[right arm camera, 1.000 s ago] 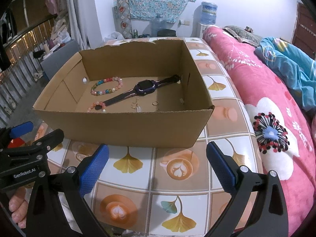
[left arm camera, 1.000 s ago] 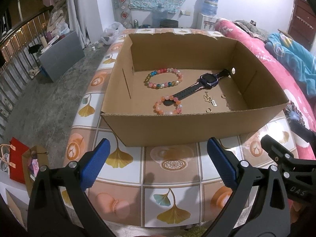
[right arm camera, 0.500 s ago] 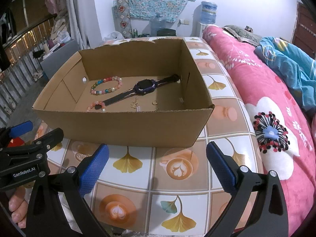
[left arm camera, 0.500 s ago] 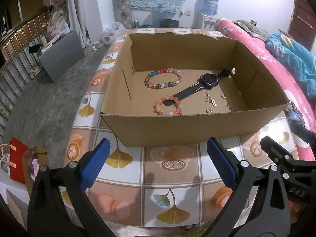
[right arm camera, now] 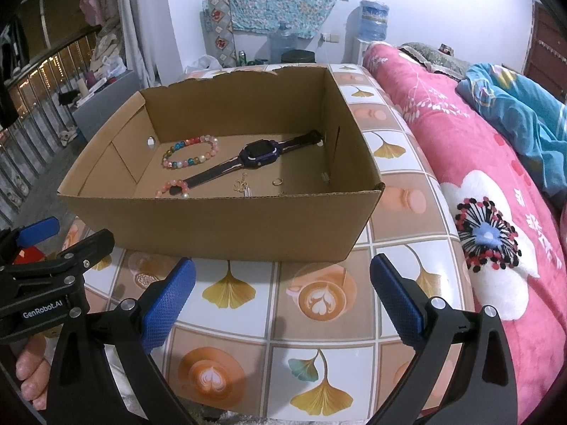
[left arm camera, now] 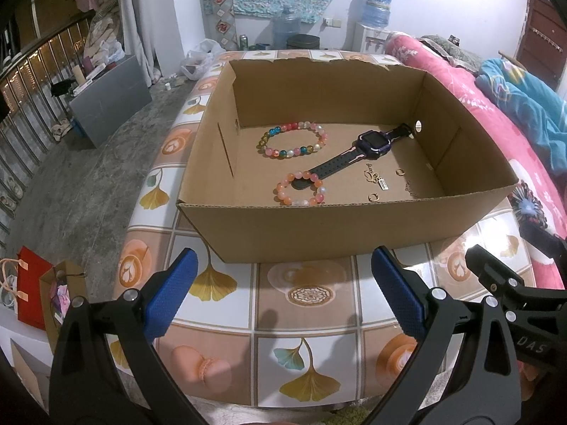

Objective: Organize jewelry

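Observation:
An open cardboard box (left arm camera: 319, 228) (right arm camera: 226, 223) stands on a table with a patterned cloth (left arm camera: 304, 294). Inside it lie a multicoloured bead bracelet (left arm camera: 294, 139) (right arm camera: 189, 151), a pink bead bracelet (left arm camera: 301, 189) (right arm camera: 173, 187), a dark smartwatch (left arm camera: 358, 152) (right arm camera: 255, 154), a small gold pendant (left arm camera: 376, 179) (right arm camera: 242, 187) and gold rings (left arm camera: 399, 171) (right arm camera: 277, 181). My left gripper (left arm camera: 283, 283) is open, short of the box's near wall. My right gripper (right arm camera: 283, 287) is open too, beside it, with nothing held.
A bed with a pink floral blanket (right arm camera: 478, 184) and a blue quilt (right arm camera: 524, 106) runs along the right. To the left the floor drops away, with a grey box (left arm camera: 110, 102), a railing and red and brown gift bags (left arm camera: 35, 290). Water bottles (left arm camera: 378, 1) stand at the back wall.

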`<state>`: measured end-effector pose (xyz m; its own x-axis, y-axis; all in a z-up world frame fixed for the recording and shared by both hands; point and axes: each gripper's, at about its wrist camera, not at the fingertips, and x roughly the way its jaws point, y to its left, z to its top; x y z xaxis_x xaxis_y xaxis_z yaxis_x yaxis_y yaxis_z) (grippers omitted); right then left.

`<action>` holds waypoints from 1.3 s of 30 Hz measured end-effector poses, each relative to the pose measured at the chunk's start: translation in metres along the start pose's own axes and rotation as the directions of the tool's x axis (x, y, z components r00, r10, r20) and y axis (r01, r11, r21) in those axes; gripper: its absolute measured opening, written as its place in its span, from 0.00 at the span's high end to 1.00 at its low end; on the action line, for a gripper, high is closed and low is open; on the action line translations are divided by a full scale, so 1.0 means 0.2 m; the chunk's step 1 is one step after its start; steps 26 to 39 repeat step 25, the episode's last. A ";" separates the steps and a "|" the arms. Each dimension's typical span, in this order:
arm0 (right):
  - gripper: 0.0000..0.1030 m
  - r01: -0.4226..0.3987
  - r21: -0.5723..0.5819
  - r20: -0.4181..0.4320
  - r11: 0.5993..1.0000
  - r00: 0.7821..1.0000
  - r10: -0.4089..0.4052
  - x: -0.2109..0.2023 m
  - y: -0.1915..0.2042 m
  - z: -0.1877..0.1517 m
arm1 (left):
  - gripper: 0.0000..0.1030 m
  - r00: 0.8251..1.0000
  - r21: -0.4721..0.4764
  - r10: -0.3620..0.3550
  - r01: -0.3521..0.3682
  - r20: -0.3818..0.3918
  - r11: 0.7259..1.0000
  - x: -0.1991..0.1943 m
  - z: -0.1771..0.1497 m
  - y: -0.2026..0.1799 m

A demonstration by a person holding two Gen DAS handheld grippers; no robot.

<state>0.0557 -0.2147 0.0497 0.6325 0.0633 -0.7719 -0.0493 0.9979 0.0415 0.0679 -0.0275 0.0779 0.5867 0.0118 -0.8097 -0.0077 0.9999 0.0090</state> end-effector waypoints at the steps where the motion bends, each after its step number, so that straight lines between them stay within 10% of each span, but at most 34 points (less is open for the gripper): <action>1: 0.07 0.001 0.001 0.000 1.000 1.000 -0.001 0.00 0.00 0.00 | 0.08 1.000 0.000 0.001 -0.001 0.000 1.000 0.00 0.00 0.00; 39: 0.07 -0.001 0.001 -0.001 1.000 1.000 0.001 0.01 0.00 0.00 | 0.08 1.000 -0.001 -0.003 0.003 -0.004 1.000 0.00 0.01 -0.01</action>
